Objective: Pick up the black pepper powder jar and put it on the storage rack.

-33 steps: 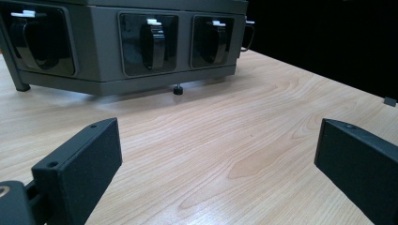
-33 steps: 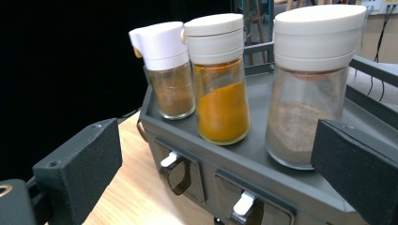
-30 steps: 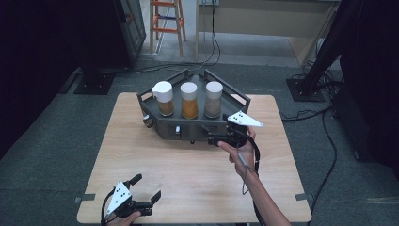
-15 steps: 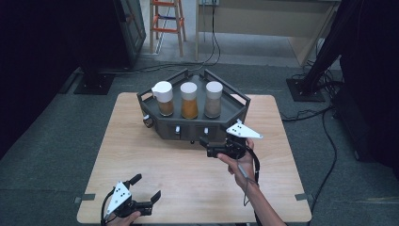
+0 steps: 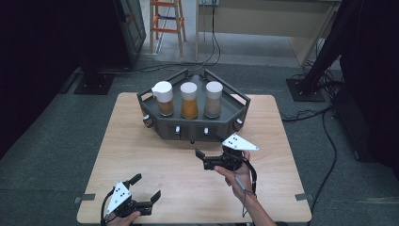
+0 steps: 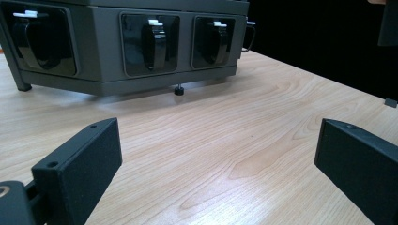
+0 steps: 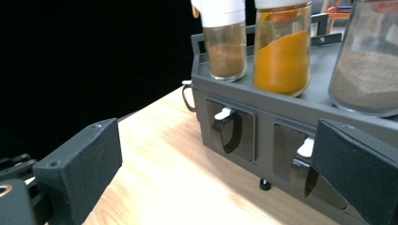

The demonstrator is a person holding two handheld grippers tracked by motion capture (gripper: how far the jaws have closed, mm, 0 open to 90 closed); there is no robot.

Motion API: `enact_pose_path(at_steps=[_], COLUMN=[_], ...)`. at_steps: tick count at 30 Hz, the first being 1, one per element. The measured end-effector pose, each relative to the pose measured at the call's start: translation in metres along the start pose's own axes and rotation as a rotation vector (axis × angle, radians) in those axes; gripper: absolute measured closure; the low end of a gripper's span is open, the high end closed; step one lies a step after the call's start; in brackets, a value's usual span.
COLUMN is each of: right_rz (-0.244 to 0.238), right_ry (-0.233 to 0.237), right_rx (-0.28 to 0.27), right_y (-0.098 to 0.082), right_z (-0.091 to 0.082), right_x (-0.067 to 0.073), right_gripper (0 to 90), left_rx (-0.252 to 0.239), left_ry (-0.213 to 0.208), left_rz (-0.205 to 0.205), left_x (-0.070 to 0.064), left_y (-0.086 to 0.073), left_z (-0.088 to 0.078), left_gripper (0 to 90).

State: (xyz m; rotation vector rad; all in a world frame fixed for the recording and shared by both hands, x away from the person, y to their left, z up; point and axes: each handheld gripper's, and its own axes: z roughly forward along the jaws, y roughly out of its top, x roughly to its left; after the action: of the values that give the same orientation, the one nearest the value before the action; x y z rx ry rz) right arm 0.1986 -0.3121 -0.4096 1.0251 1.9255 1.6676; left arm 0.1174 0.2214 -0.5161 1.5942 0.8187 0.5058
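A dark grey rack (image 5: 236, 109) stands at the far middle of the wooden table (image 5: 136, 141). It holds three white-capped jars: brown powder (image 5: 163, 100), orange powder (image 5: 189, 101), grey-brown powder (image 5: 213, 100). Black scoops (image 7: 226, 129) with white tabs hang in recesses on its front faces (image 6: 103, 70). My right gripper (image 5: 210, 146) hovers open just in front of the rack, pointing left along it, and its view shows the brown jar (image 7: 226, 47) and orange jar (image 7: 281, 51) close up. My left gripper (image 5: 147, 186) rests open at the near left edge, aimed at the rack, with nothing between its jaws.
A small black foot (image 6: 178, 90) lifts the rack off the table. Bare wood lies between the two grippers. Beyond the table are grey floor, cables, an orange ladder (image 5: 167, 19) and dark stands (image 5: 310, 84).
My right gripper has drawn back from the rack's right front corner, toward the person and slightly left. The left gripper has stayed put.
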Motion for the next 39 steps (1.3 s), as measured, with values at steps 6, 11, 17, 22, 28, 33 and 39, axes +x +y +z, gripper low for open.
enact_pose_path(at_steps=[6, 11, 17, 22, 28, 33, 39], right_rz=[0.002, 0.005, -0.001, -0.011, -0.005, -0.018, -0.014], right_ry=[0.014, 0.027, 0.050, 0.063, 0.083, 0.079, 0.086], right_rx=[0.003, 0.012, 0.017, 0.021, 0.031, 0.037, 0.045], right_y=[-0.008, -0.014, -0.021, -0.027, -0.037, -0.043, -0.049], right_z=[-0.003, -0.003, -0.004, -0.005, -0.004, -0.002, -0.001], right_x=[0.003, 0.006, 0.009, 0.015, 0.018, 0.021, 0.021], right_gripper=[2.2, 2.2, 2.2, 2.2, 2.2, 2.2, 2.2], left_rx=[0.001, 0.002, 0.000, -0.002, -0.003, -0.005, -0.003], left_ry=[-0.001, -0.001, 0.001, 0.000, 0.002, 0.003, 0.004], left_rz=[-0.001, -0.001, -0.003, -0.001, -0.003, -0.001, -0.006], left_x=[0.000, 0.000, 0.000, -0.001, 0.000, 0.000, 0.000], left_y=[0.000, 0.000, 0.000, 0.000, 0.000, 0.000, 0.000], left_z=[0.000, 0.000, 0.000, 0.000, 0.000, -0.001, 0.000], left_gripper=[0.9, 0.9, 0.9, 0.9, 0.9, 0.9, 0.9])
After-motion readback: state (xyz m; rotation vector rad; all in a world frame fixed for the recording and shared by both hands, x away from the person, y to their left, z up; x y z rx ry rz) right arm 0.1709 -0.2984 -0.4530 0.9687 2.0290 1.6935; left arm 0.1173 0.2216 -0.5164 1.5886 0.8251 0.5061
